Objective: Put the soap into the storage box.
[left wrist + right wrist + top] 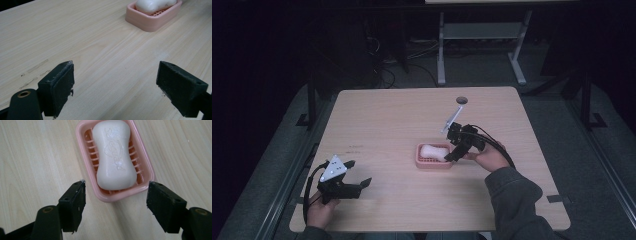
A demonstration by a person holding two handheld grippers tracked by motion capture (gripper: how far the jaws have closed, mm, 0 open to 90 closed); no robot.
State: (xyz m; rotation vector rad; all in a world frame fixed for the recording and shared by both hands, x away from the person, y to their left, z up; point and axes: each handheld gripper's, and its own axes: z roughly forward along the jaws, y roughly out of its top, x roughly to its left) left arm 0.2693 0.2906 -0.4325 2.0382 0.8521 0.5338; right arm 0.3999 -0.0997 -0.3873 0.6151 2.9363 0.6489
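Black jaws of the right gripper [115, 202], nearest the lens in the right gripper view: spread wide, holding nothing, one on each side of the near end of the dish [82, 150] but apart from it. Item in hand: one soap [114, 157], lying lengthwise in the dish, a little right of the middle of the table [377, 115] in the high view. Step, as judged: approach to the dish or the soap, grasp not yet made; which of the two is meant cannot be told. Next move, as judged: advance and lower the right gripper until the pads flank the target, then close; a grip across the soap's narrow waist would seem steadiest, and the slick surface calls for a square, gentle squeeze. Soap: white, glossy, waisted in the middle, rounded ends, raised lettering and emblem on top, not fully legible. Dish: pink, oblong, rounded corners, slotted floor. Left gripper [115, 87]: spread wide, empty, low over bare wood at the near left corner of the table, well apart from the dish, seemingly idle.
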